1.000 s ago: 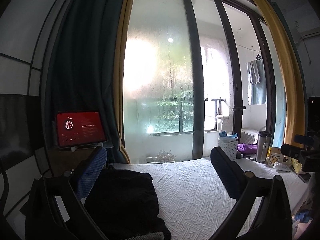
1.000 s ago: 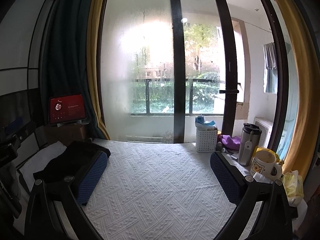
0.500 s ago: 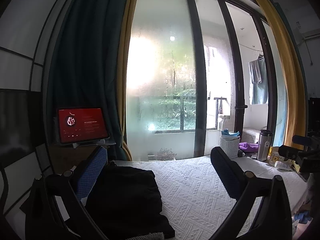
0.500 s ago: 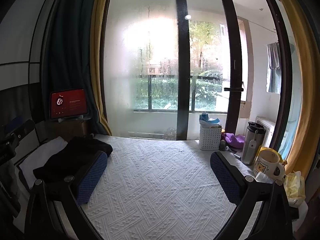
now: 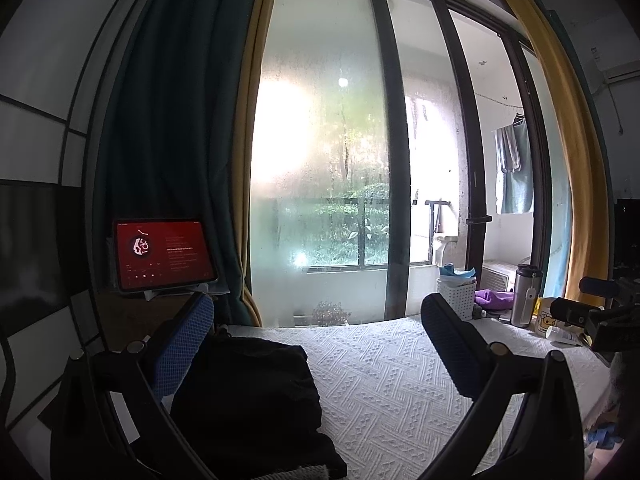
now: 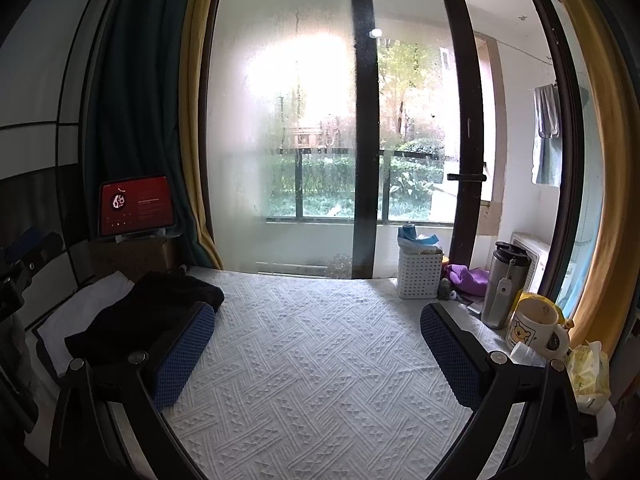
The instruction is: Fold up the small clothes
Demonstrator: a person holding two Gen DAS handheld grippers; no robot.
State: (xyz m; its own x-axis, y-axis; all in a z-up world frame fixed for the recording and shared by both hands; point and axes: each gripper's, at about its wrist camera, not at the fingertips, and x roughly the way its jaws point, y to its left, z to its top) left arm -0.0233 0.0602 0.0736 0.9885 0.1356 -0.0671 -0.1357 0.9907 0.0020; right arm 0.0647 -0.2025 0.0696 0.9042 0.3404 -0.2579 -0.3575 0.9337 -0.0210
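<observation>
Both grippers tilted slightly upward; black garment seemingly folded.

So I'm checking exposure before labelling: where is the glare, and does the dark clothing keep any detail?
Left wrist view: the fogged glass window blows out white at its left, and the black folded garment is a near-featureless dark mass. Right wrist view: the same glare sits high on the window; the garment shows only faint folds. Both views bend straight frames, fisheye-style.

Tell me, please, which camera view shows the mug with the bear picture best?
The right wrist view: the mug stands whole and near beside the steel flask. In the left wrist view the mug is small, far, and partly hidden.
</observation>
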